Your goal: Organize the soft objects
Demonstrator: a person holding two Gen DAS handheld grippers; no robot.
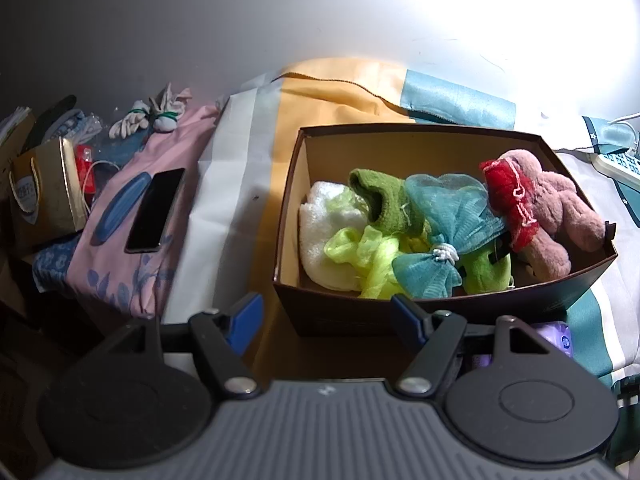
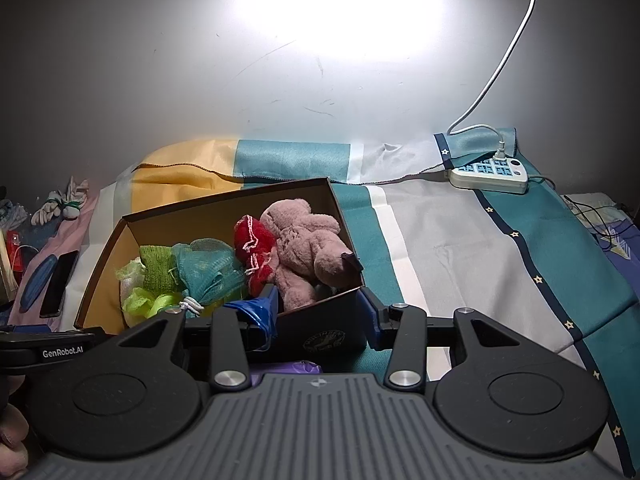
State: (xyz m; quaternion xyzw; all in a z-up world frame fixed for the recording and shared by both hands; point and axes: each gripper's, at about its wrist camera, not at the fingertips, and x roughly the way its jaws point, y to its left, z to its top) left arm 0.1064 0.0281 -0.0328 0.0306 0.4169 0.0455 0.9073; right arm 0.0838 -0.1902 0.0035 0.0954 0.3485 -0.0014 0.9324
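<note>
Resting in the brown box (image 1: 440,312) on the bedspread, the pink plush toy (image 1: 560,216) looked light and squashy, best pinched at a limb. Left claw (image 1: 326,322) hung released; right claw (image 2: 320,312) straddled the box's near corner, grip unclear.

A bed covered by a striped sheet (image 2: 460,248) in yellow, teal, white and grey carried everything. On it sat an open brown cardboard box (image 1: 440,312), and a white power strip (image 2: 490,174) lay near the wall. To the left lay a pink floral cloth (image 1: 132,248), with a dark phone (image 1: 154,210) on it.
</note>
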